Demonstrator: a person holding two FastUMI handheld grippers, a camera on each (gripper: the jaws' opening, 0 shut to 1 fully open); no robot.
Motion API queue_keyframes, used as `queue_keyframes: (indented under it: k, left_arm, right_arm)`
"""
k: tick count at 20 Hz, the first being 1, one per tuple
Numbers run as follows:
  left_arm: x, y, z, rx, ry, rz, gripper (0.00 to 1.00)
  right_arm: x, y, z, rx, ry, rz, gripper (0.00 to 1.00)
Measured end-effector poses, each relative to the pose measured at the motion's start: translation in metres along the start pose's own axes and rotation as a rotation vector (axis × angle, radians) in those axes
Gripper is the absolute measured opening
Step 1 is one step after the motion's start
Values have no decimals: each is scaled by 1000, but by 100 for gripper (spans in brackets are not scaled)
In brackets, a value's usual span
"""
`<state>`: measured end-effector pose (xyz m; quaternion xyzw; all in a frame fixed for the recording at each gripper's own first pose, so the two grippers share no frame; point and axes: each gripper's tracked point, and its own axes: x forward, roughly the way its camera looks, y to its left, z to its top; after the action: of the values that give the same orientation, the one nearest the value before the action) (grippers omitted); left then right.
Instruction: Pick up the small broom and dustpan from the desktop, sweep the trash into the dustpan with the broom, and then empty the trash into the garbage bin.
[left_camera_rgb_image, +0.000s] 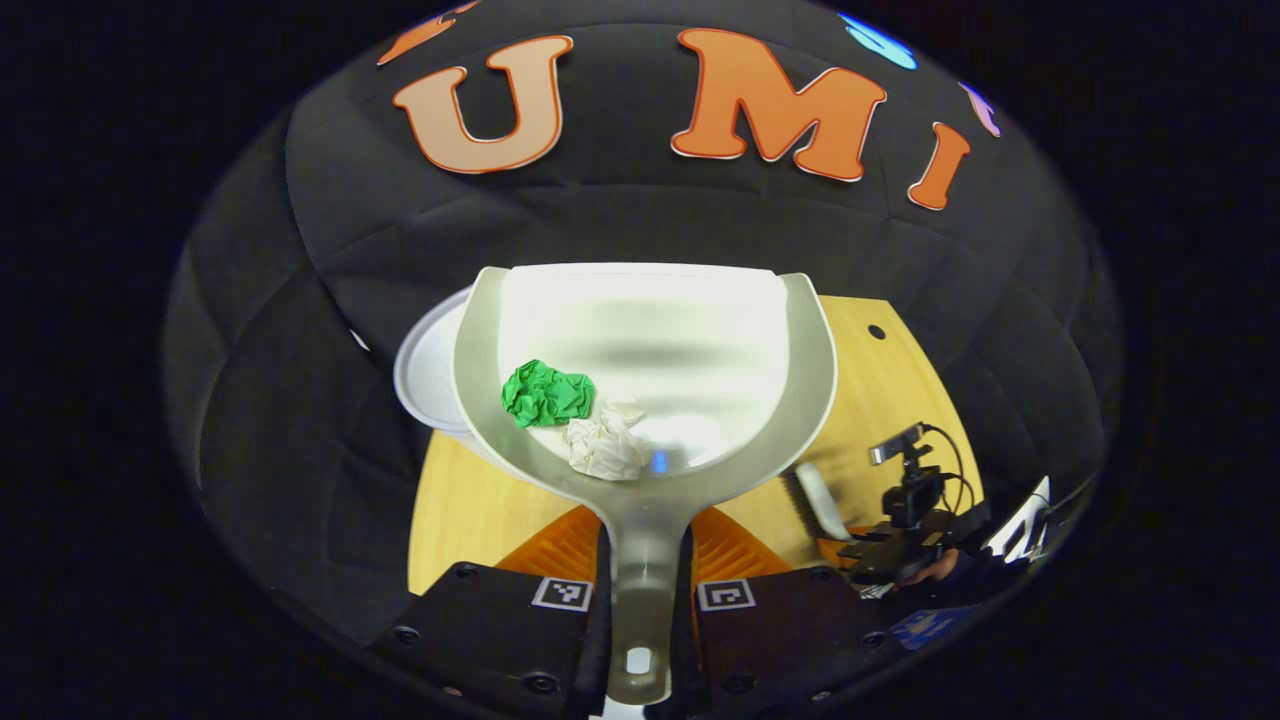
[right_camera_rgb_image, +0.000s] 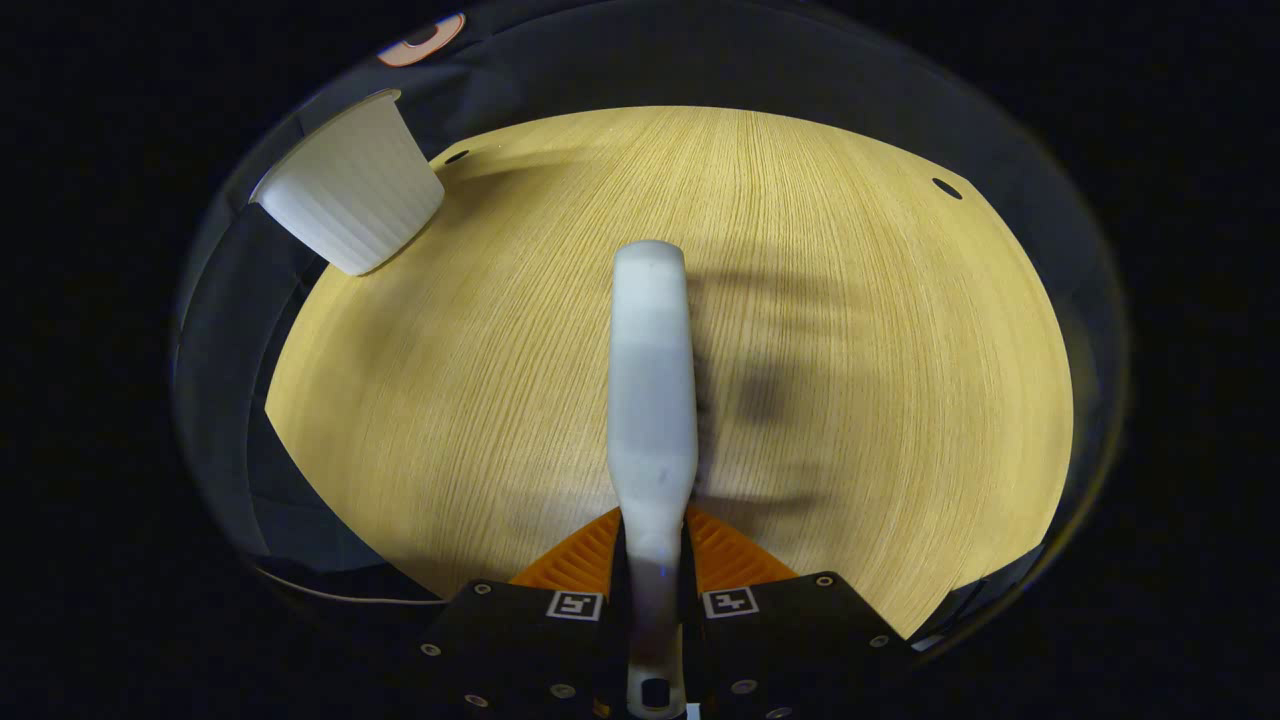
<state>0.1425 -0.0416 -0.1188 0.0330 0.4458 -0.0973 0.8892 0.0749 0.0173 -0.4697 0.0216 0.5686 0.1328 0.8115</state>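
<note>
Left gripper view: the left gripper (left_camera_rgb_image: 640, 600) clamps the translucent white plastic dustpan (left_camera_rgb_image: 650, 360) by its handle at frame centre, keeping the crumpled green paper (left_camera_rgb_image: 546, 393) and white paper wad (left_camera_rgb_image: 606, 447) aboard above the white round garbage bin (left_camera_rgb_image: 430, 370); the right gripper (right_camera_rgb_image: 652, 600) pinches the pale small broom (right_camera_rgb_image: 652, 380), parked aside.

wall: black cloth (left_camera_rgb_image: 300, 300) | table: pale wood (right_camera_rgb_image: 850, 300)

Left gripper (left_camera_rgb_image: 645, 585) and right gripper (right_camera_rgb_image: 655, 590) both clamped.
</note>
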Motion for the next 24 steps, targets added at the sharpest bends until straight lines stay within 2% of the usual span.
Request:
queue_keyframes:
  k: [2,3,4,7,9,12,16,20,24]
  left_arm:
    - [11,26,1,-5,28,26,24]
    - [17,39,0,-18,45,39,27]
    - [25,54,1,-18,56,54,24]
    - [41,113,6,-13,91,153,24]
    - [42,149,8,25,131,221,24]
    - [38,172,11,161,185,312,24]
    - [29,179,17,341,276,391,24]
    - [23,176,37,602,370,447,24]
    - [27,187,64,845,413,541,24]
  right_arm:
    - [0,1,1,-3,5,9,22]
    - [0,-1,1,-4,6,-1,22]
    - [0,0,2,0,4,-4,22]
    - [1,1,1,20,12,-16,22]
    - [1,0,2,29,14,-19,22]
    - [3,1,4,53,24,-30,22]
    - [4,-1,8,73,32,-34,22]
    - [9,2,8,93,38,-29,22]
    - [8,3,8,116,32,-26,22]
